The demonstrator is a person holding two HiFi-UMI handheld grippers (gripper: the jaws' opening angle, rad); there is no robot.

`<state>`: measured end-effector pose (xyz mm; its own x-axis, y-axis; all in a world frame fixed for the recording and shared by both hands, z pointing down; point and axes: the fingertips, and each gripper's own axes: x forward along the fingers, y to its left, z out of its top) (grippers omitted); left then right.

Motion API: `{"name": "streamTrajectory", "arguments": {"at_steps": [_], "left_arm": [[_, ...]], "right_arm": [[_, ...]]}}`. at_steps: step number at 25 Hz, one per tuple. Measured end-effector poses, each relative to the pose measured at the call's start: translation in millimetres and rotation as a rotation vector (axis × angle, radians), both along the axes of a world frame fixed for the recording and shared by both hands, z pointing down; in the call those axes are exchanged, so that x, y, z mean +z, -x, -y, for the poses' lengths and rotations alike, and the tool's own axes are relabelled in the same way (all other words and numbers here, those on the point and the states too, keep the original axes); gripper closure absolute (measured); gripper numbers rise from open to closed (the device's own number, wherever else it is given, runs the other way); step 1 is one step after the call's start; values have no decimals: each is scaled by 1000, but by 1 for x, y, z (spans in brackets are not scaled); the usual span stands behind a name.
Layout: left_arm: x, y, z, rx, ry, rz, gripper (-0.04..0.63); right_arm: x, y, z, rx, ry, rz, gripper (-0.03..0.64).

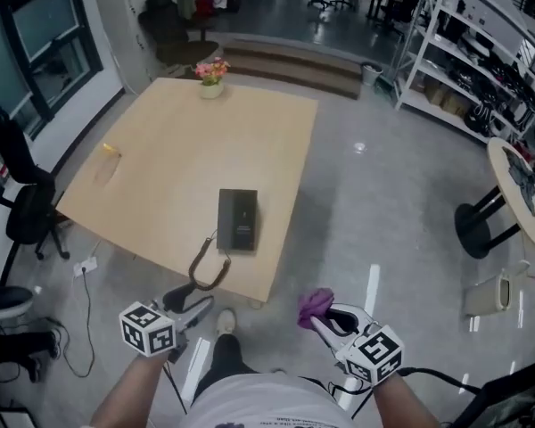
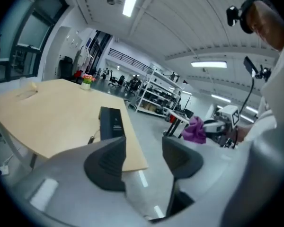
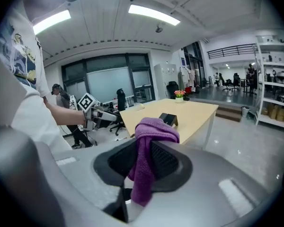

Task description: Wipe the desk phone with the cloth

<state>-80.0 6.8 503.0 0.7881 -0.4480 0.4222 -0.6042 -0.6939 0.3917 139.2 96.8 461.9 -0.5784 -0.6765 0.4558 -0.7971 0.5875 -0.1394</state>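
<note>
The black desk phone (image 1: 237, 220) lies on the light wooden table (image 1: 178, 159) near its front edge, its coiled cord (image 1: 209, 270) hanging over that edge. Both grippers hang in front of the table, off its surface. My left gripper (image 1: 196, 308) is open with nothing between its jaws; in the left gripper view (image 2: 144, 148) the phone (image 2: 111, 122) sits beyond them. My right gripper (image 1: 325, 316) is shut on a purple cloth (image 1: 316, 303), which bunches above the pads and hangs down between them (image 3: 149, 131). The phone (image 3: 169, 119) shows past the cloth.
A flower pot (image 1: 211, 78) stands at the table's far edge and a small yellow thing (image 1: 111, 150) lies at its left. Black office chairs (image 1: 22, 185) stand to the left. A round table (image 1: 517, 190), a white bin (image 1: 490, 294) and shelving (image 1: 481, 52) are on the right.
</note>
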Motion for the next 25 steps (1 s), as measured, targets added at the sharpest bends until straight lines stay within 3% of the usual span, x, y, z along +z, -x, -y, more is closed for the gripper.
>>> {"name": "streamTrajectory", "arguments": {"at_steps": [3, 9, 13, 18, 25], "left_arm": [[-18, -19, -70, 9, -26, 1, 366], [-39, -36, -168, 37, 8, 27, 460], [-47, -47, -201, 109, -14, 29, 512], [-66, -54, -232, 176, -76, 10, 514], [-79, -21, -277, 153, -102, -76, 514]], "right_arm": [[-3, 5, -29, -73, -28, 3, 527], [-11, 14, -77, -176, -86, -18, 526], [-8, 25, -109, -165, -95, -7, 526], [-12, 37, -143, -153, -110, -13, 526], [-36, 78, -190, -158, -156, -59, 528]]}}
